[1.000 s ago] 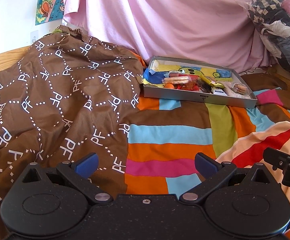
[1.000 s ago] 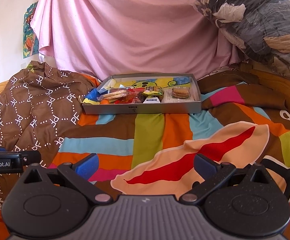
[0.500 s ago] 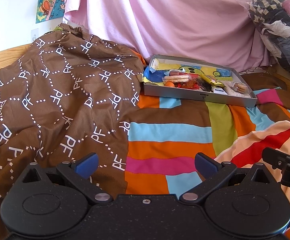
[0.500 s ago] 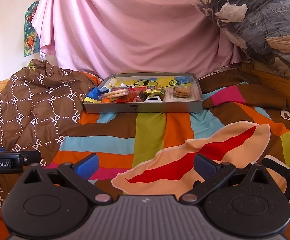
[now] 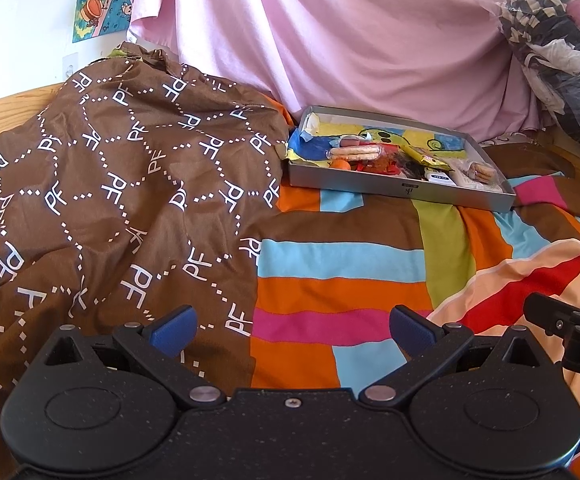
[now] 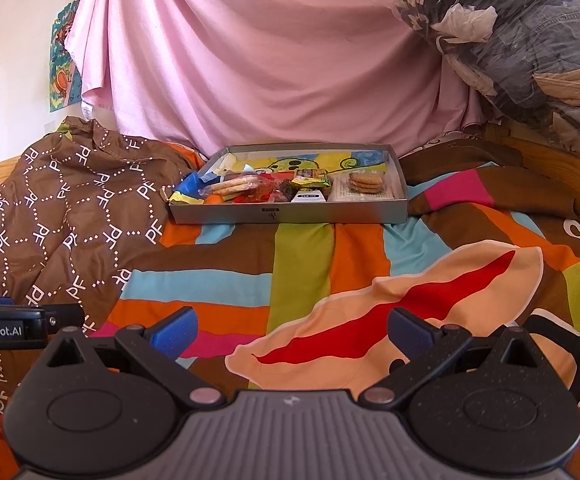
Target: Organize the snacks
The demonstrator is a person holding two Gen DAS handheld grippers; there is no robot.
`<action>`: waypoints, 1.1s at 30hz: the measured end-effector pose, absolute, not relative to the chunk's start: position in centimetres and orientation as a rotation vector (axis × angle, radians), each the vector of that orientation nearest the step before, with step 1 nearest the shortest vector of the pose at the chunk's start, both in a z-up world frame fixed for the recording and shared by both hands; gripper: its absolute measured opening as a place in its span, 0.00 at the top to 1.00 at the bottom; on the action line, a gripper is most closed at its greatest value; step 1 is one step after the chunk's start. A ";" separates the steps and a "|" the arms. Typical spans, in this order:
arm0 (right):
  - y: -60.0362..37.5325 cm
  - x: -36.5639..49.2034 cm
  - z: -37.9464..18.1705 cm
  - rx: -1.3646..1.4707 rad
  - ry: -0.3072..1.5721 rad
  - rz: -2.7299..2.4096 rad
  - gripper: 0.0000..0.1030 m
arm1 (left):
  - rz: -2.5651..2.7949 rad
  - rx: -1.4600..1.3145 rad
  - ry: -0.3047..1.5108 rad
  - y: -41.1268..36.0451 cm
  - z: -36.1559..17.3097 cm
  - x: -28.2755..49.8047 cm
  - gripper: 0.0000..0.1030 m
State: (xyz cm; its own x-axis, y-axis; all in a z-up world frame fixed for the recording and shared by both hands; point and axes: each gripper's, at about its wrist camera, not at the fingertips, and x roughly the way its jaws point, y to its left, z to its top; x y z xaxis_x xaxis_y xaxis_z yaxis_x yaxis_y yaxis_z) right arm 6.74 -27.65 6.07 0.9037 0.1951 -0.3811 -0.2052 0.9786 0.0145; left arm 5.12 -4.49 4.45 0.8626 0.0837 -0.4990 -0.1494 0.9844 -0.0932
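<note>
A grey shallow box (image 5: 401,191) (image 6: 290,213) sits far ahead on the striped bedspread, holding several snacks: a clear biscuit pack (image 5: 355,153) (image 6: 236,184), round cookies (image 6: 365,182) (image 5: 479,171), a yellow-green packet (image 6: 309,177), a red wrapper (image 6: 256,197) and a small orange item (image 5: 343,165). My left gripper (image 5: 291,330) stands open low over the bedspread, well short of the box, nothing between its blue pads. My right gripper (image 6: 290,330) is open too, equally far back and empty.
A brown patterned blanket (image 5: 110,200) (image 6: 70,216) is heaped on the left. A pink sheet (image 6: 270,60) hangs behind the box. Bagged clothes (image 6: 521,40) pile up at the upper right above a wooden bed frame (image 6: 549,164). The other gripper shows at each view's edge.
Both grippers have crept slightly forward and tilted; the box sits a little lower in the views. Jaws stayed open and empty.
</note>
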 end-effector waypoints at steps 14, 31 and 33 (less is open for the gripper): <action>-27.4 6.5 5.9 -0.029 0.394 0.209 0.00 | 0.122 -0.132 0.518 -4.5 4.4 5.1 0.01; -27.4 6.7 5.9 -0.032 0.397 0.210 0.00 | 0.143 -0.109 0.521 -5.3 4.8 4.4 0.02; -27.4 6.7 5.9 -0.032 0.396 0.210 0.00 | 0.149 -0.102 0.517 -5.3 4.9 4.3 0.02</action>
